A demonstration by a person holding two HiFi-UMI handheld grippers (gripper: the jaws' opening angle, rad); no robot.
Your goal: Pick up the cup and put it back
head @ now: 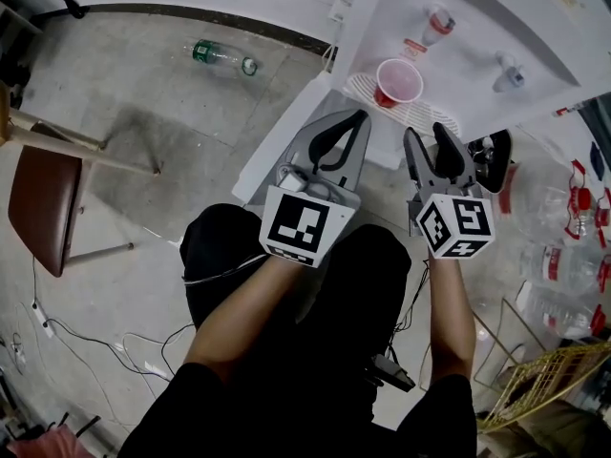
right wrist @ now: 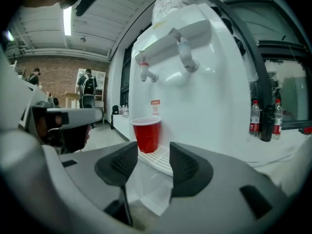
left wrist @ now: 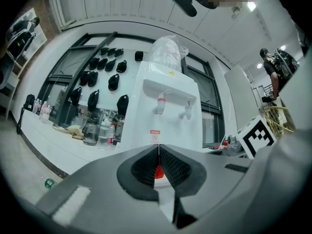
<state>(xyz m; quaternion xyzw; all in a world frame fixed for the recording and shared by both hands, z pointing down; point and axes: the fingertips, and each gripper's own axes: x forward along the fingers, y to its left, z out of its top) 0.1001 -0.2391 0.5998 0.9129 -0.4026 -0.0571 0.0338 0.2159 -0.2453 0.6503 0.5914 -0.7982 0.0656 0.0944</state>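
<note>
While the cup (head: pixel 398 82) stands upright on the white drip tray (head: pixel 425 114), mouth up and long axis vertical, I see it just beyond and slightly left of my right gripper (head: pixel 427 134), whose jaws stand apart with nothing between them. My left gripper (head: pixel 358 115) has its jaws together, empty. I judge the right better placed: push farther, nudging left.

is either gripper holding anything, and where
Nothing is held: the left gripper is shut empty, the right gripper open, short of the red cup.
</note>
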